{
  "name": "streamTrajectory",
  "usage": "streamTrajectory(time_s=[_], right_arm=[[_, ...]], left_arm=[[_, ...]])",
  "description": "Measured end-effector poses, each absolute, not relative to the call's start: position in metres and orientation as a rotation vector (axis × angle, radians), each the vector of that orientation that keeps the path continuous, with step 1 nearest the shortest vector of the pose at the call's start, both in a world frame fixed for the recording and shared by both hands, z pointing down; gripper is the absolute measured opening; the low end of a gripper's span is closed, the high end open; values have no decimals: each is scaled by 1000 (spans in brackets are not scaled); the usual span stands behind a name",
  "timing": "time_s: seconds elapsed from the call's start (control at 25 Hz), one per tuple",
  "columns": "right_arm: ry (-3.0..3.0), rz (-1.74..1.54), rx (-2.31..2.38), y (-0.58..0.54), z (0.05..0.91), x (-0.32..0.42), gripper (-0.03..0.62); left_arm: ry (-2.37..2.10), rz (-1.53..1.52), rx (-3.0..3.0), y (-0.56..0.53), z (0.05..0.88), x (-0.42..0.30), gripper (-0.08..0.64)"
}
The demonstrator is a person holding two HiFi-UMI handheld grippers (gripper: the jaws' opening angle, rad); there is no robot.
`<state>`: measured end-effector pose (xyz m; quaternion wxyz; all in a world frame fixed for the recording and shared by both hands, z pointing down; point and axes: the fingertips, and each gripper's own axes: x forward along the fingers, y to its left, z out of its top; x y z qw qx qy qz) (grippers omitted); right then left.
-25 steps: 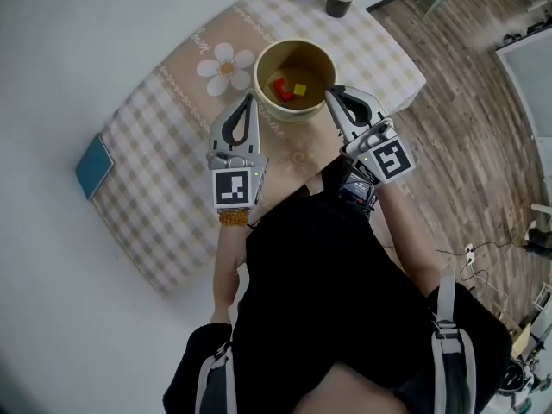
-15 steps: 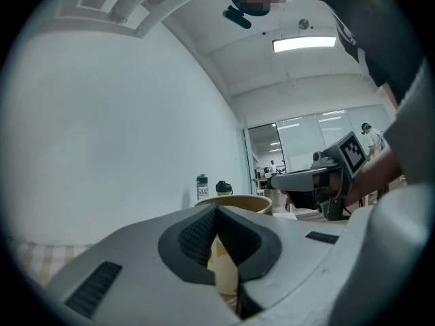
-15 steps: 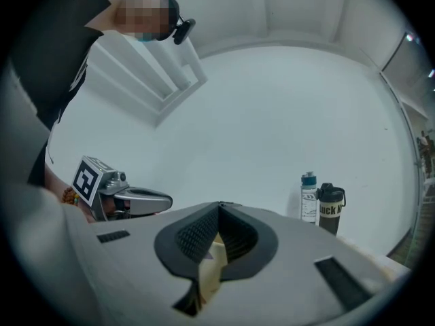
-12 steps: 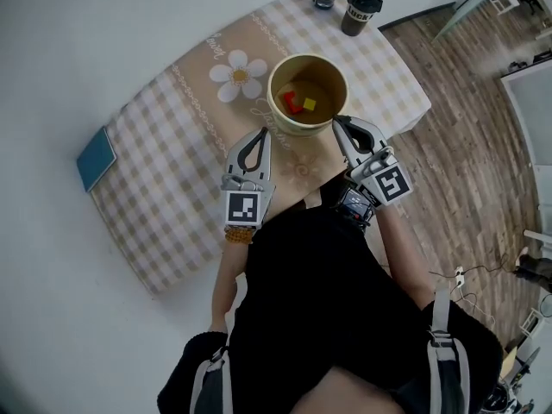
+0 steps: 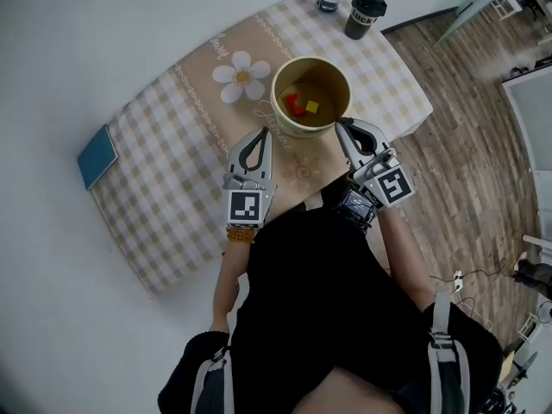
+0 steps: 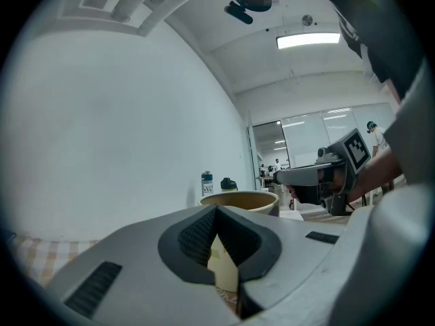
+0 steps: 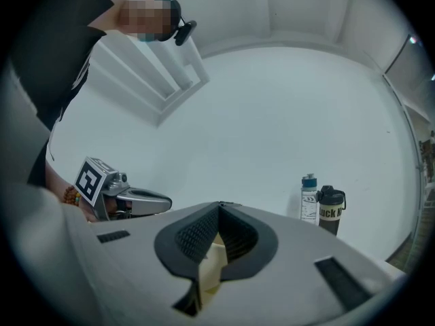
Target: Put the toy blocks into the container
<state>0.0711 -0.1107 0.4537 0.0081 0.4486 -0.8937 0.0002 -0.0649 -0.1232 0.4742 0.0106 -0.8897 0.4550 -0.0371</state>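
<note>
Both hands have drawn back; the left hand-held gripper (image 5: 261,133) and right hand-held gripper (image 5: 342,124) sit closed, empty, beside the bowl (image 5: 279,114). Inside, the red block (image 5: 295,103) and yellow block (image 5: 312,106) look light, rigid: pinch flat faces.

The left claw (image 5: 260,132) and right claw (image 5: 341,122) have drawn back from beside the container (image 5: 302,129).

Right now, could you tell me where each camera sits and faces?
Head view: on the person's head, looking steeply down at table and container; torso, arms, left gripper and right gripper show.
Left gripper view: on the left gripper, facing level past its closed fingers toward the container; right gripper shows.
Right gripper view: on the right gripper, facing level toward the wall; left gripper shows.
Shared: both gripper views catch the bottle and dark cup.
</note>
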Motion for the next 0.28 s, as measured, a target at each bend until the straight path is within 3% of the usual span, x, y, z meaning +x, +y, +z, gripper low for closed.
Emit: streamTrajectory(time_s=[0.28], right_arm=[[-2810, -12, 1385, -109, 454, 69, -3]], left_arm=[[1425, -128, -2761, -123, 481, -69, 12]])
